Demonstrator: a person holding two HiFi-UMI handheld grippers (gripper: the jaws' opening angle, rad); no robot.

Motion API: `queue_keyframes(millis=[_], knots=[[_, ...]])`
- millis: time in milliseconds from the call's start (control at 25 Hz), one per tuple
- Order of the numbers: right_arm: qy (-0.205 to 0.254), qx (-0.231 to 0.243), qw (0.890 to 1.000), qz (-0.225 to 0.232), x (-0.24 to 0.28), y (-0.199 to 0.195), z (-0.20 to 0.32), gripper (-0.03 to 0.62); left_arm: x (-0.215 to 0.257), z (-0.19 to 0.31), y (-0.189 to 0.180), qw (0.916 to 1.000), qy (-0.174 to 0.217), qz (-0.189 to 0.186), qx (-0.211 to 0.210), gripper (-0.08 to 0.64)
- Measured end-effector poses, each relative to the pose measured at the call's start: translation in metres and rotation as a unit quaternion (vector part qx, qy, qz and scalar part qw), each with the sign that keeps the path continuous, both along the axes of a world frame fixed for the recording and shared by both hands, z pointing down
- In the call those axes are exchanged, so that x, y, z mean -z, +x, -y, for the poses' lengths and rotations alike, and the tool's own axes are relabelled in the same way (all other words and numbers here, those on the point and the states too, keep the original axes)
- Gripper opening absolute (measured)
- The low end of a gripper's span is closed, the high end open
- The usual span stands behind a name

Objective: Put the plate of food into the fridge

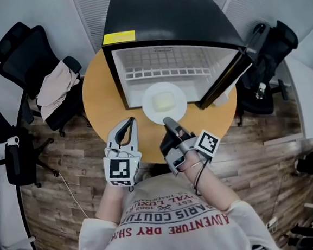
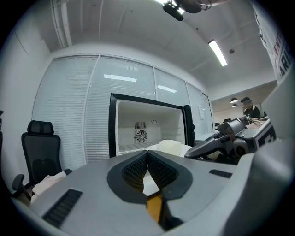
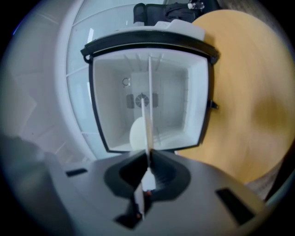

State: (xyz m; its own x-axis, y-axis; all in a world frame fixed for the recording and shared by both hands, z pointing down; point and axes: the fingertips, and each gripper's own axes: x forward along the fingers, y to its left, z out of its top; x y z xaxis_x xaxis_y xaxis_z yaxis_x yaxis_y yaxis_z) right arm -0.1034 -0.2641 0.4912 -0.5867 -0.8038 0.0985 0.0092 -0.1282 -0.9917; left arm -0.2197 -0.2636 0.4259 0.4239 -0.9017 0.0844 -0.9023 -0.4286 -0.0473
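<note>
At the fridge's doorway, the plate (image 1: 151, 110) w/ its pale lump of food (image 1: 164, 100) is about halfway over the threshold, so it's not yet properly inside the fridge (image 1: 163, 17). I can't tell if it rests on the floor of the fridge or hangs just above it. The near rim faces you, which is prob. why you grip it there: the far side leads in and the food stays level. The door (image 1: 231, 71) is swung wide to your right, so the opening is clear, and the fridge stands on the round table (image 1: 102, 99) w/ its mouth toward you.

Your right tongs (image 1: 170, 123) are nearly closed, pinching the plate's near rim. In the right gripper view the plate (image 3: 148, 106) shows edge-on as a thin white line running from between the jaws into the fridge, w/ the food (image 3: 137, 133) bulging on one side.

Your left tongs (image 1: 126, 124) hang over the table edge just left of the plate, not touching it. The jaws are together w/ nothing between them.

My guess: what's left is mostly a straight push fwd.
</note>
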Motion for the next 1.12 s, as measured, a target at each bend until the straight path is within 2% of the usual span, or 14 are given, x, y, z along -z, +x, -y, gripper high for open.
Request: queue_keyframes(millis=[320,680,880,1120], knots=[[-0.002,-0.001,1.0,-0.012,0.006,0.01,0.045,0.038,0.006,0.045,0.014,1.0,0.007,-0.001,0.001,0.034],[-0.008,-0.011,1.0,-0.002,0.008,0.019,0.095,0.038,0.008,0.084,0.017,0.9999,0.006,0.011,0.011,0.034],[-0.017,-0.014,1.0,-0.002,0.0,0.02,0.112,0.04,0.003,0.1,0.018,0.9999,-0.002,0.006,0.015,0.033],[-0.024,-0.016,1.0,0.003,-0.005,0.019,0.127,0.041,-0.001,0.11,0.024,0.9997,0.001,0.022,0.01,0.033]])
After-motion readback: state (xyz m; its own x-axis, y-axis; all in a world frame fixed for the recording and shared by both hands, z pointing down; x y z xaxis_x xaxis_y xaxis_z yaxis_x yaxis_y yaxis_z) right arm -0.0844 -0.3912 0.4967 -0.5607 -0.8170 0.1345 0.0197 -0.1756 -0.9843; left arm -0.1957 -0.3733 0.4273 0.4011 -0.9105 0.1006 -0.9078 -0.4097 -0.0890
